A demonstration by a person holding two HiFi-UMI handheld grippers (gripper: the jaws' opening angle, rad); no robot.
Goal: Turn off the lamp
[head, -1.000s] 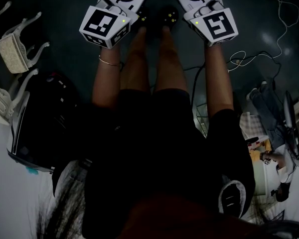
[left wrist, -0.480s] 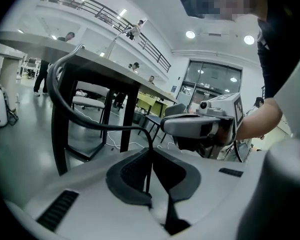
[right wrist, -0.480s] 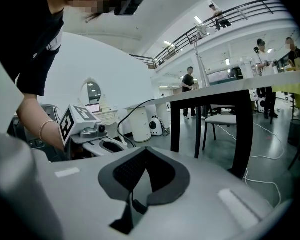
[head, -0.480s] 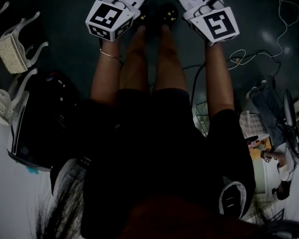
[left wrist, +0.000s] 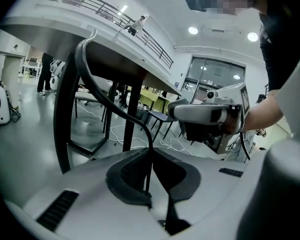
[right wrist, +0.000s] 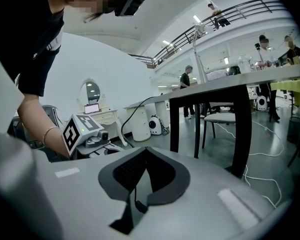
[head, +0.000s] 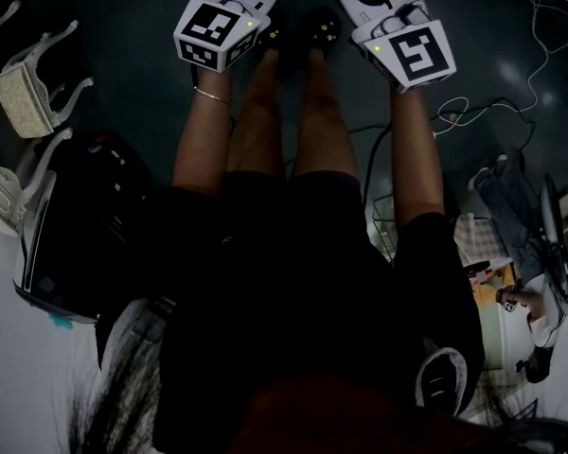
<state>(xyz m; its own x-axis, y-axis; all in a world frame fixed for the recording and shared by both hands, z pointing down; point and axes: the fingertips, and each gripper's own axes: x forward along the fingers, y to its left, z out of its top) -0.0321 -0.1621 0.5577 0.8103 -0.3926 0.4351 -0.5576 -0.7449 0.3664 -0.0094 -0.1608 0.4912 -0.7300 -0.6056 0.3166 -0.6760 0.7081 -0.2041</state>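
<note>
I cannot make out a lamp in any view. Both grippers are held out in front of a standing person, above the feet (head: 303,31), and nothing is between their jaws. My left gripper (left wrist: 150,180) has its dark pads (left wrist: 127,176) meeting in a thin line, so it is shut. My right gripper (right wrist: 136,196) is shut too, pads together. In the head view only their marker cubes show, the left gripper's cube (head: 218,32) and the right gripper's cube (head: 412,53); the fingertips run off the top edge. A thin white pole (right wrist: 197,49) stands on the table.
A dark table with black legs (left wrist: 65,109) stands ahead; one table leg (right wrist: 240,124) is close to my right gripper. White chairs (head: 28,93) and a black case (head: 76,225) sit at the left. Cables (head: 540,36) trail over the dark floor. Several people stand far off.
The left gripper's cube has shifted toward the top right of the head view and looks smaller, so that hand has sunk. The right gripper has kept still.
</note>
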